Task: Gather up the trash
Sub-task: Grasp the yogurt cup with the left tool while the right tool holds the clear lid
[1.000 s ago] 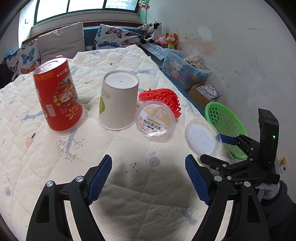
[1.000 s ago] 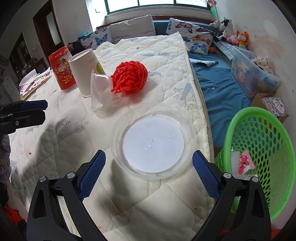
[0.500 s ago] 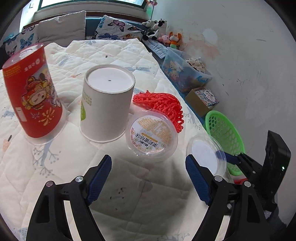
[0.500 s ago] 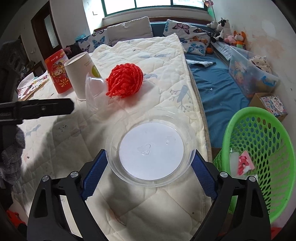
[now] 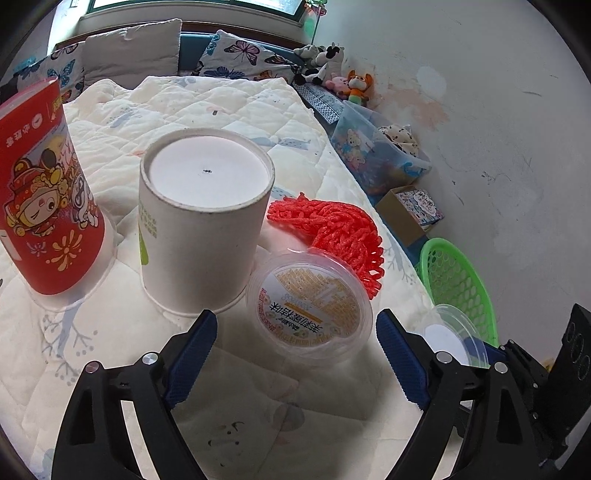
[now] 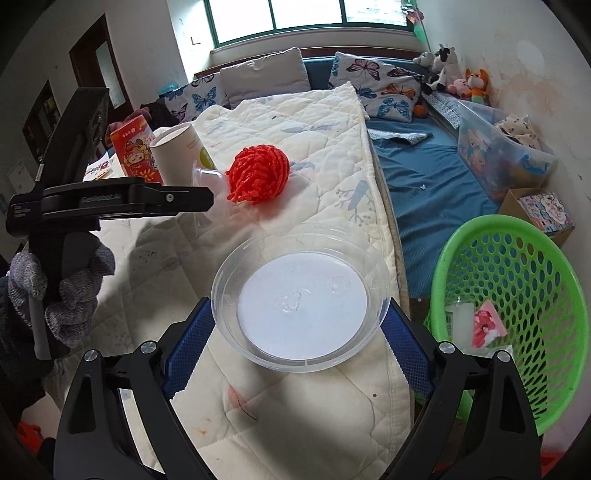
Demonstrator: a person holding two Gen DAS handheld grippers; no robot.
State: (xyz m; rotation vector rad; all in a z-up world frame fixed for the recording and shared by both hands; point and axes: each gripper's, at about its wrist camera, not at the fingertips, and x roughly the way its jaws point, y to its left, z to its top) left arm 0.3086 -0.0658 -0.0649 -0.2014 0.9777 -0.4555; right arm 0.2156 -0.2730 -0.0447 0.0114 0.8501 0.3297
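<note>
The right tongs (image 6: 297, 328) have closed on the round clear plastic lid (image 6: 300, 300), now ready for the green mesh basket (image 6: 517, 295) at 3 o'clock. The left tongs (image 5: 295, 347), still open, have advanced toward the clear labelled plastic tub (image 5: 309, 314).

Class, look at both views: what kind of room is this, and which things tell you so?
Most likely a bedroom: a quilt, butterfly-print pillows beneath a window, and stuffed toys along the wall.

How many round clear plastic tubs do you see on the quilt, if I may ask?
2. One labelled tub lies between the open left gripper fingers, beside the white cup. One plain tub sits between the right gripper fingers, near the quilt's edge. Others may be hidden.
</note>
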